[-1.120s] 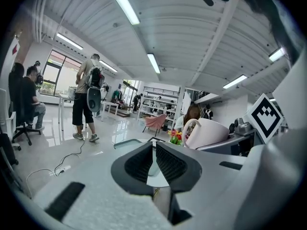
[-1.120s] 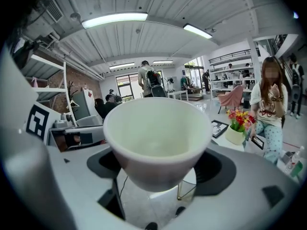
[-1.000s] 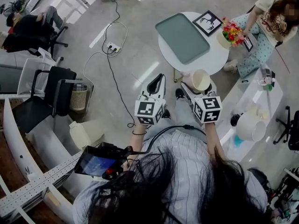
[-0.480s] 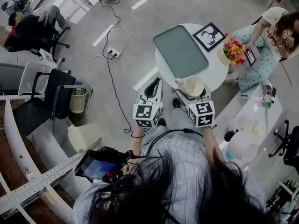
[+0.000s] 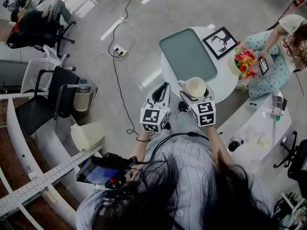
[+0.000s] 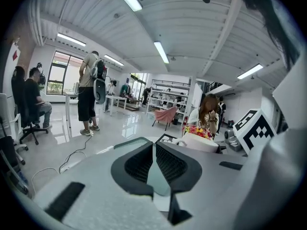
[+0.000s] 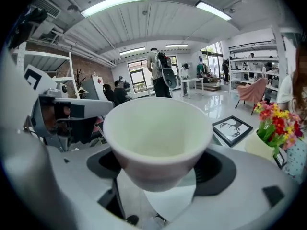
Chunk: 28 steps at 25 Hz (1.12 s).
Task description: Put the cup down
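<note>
The right gripper (image 5: 194, 92) clamps the cream cup (image 7: 158, 143) upright above the near edge of a round white table (image 5: 219, 78), with a green tray (image 5: 188, 54) beyond. Beside it, over grey floor (image 5: 144, 37), the left gripper (image 6: 154, 150) has its jaws together, empty.

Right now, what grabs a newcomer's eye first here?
The cream cup, clamped in the right gripper and filling its view, over the near edge of the round white table. On that table, a large green tray lies beside a framed deer picture and bright flowers. The left gripper is shut, with nothing in it.
</note>
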{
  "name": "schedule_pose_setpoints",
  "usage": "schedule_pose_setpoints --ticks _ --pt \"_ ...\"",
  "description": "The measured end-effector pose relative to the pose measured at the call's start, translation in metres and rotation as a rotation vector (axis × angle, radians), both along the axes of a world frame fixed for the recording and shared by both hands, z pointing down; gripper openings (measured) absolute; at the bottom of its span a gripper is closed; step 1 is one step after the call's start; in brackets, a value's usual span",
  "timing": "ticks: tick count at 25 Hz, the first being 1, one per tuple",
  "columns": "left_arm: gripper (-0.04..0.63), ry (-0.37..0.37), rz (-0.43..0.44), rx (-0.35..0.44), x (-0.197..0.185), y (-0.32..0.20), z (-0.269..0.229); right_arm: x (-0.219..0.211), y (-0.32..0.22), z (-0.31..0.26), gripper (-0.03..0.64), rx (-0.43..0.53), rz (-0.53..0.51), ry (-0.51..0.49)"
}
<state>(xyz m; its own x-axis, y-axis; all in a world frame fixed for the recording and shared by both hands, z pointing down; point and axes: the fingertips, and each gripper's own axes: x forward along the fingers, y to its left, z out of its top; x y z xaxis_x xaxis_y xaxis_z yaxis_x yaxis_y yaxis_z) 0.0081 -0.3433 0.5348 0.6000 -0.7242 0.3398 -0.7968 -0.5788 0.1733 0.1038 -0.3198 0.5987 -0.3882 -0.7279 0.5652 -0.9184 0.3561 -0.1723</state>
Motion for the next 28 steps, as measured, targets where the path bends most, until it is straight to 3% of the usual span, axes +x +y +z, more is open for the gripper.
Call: schedule_pose_setpoints --ticks 10,18,28 --pt "0.034 -0.034 -0.008 -0.052 0.008 -0.01 0.025 -0.009 -0.033 0.057 0.408 -0.06 -0.128 0.066" --pt "0.032 -0.033 -0.014 -0.078 0.015 -0.025 0.037 -0.016 -0.05 0.088 0.408 -0.129 -0.164 0.097" --pt "0.034 -0.03 -0.021 -0.09 0.012 -0.035 0.041 -0.019 -0.065 0.109 0.408 -0.147 -0.2 0.169"
